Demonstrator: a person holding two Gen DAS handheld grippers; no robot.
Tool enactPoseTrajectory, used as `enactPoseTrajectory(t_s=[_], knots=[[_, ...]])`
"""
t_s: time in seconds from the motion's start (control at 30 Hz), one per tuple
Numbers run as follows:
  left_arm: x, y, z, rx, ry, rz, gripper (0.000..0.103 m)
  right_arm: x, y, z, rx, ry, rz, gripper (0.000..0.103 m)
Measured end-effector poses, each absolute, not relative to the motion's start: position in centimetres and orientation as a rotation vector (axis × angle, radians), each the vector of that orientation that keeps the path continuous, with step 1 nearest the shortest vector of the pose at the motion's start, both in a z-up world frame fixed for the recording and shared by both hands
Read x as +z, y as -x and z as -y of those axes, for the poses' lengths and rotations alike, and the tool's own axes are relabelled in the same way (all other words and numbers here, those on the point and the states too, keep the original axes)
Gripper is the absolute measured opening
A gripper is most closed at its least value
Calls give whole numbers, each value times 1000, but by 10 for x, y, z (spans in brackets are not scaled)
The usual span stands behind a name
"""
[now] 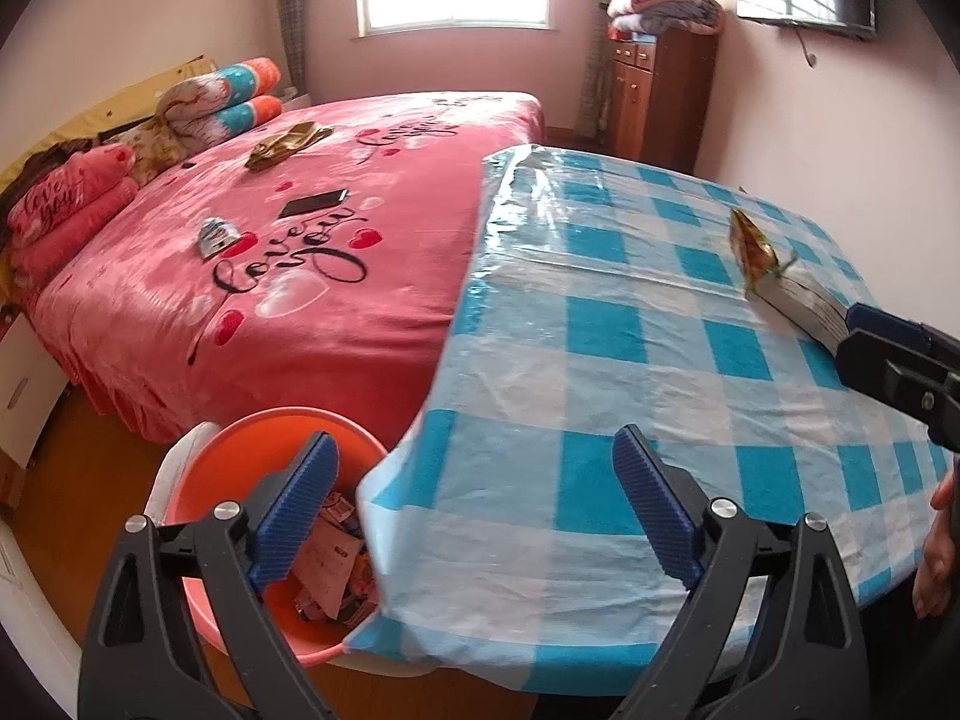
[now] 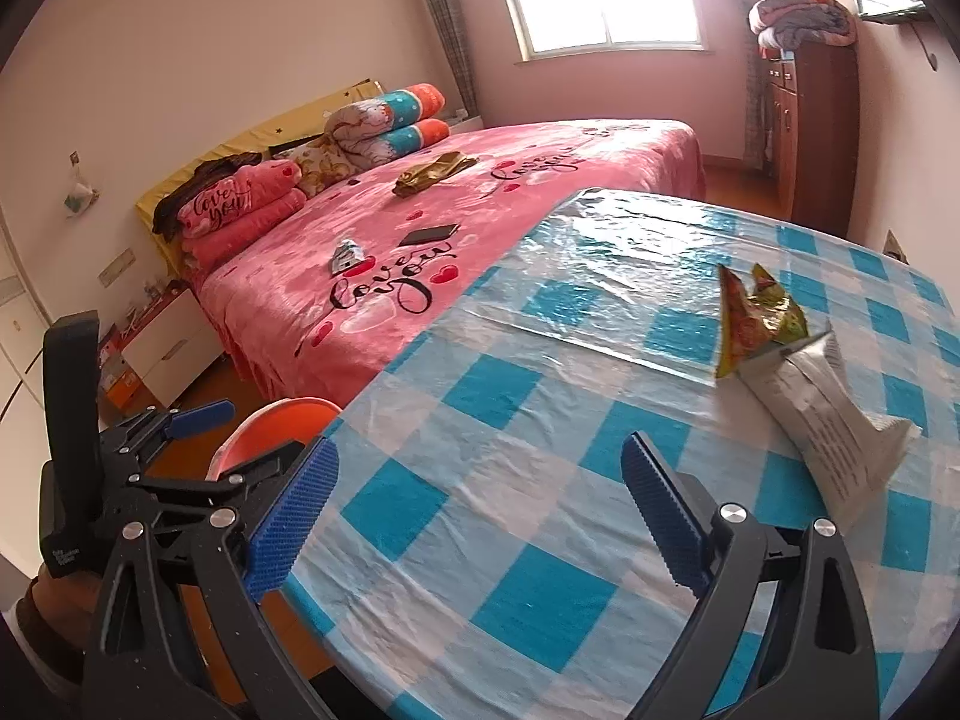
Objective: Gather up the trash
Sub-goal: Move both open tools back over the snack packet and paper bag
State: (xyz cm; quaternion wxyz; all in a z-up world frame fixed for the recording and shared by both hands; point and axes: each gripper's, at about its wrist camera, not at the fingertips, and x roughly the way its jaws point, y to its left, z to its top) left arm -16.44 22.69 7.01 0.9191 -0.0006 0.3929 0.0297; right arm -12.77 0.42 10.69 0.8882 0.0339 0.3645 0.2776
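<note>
My left gripper (image 1: 474, 516) stands wide with nothing between its pads, hanging over the near edge of the counter (image 1: 600, 324); the orange basin (image 1: 252, 450), already holding wrappers, sits just below and to its left. My right gripper (image 2: 480, 516) is wide and empty too. The trash left on the counter lies ahead and to the right of it: a silver-white pouch (image 2: 834, 414) with a crumpled green and red snack wrapper (image 2: 756, 312) touching its far end.

I judge the step in hand is reaching for those two. I should swing the right gripper rightward, come in low along the cloth, and close across the pouch's narrow width so the slick film does not slide away.

The bed (image 2: 480, 222) blanket reads "love you"; the pouch's small print is too fine to read
</note>
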Motion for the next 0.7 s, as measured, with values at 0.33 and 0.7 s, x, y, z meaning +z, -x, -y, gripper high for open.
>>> enactPoseTrajectory(t_s=[0.33,0.7], knots=[[69,164,-202,34,-49,-805,93,101,136,15,541,-81,-756,94],[69,160,-176,-6,-103,-818,93,96,140,44,488,-101,-747,94]])
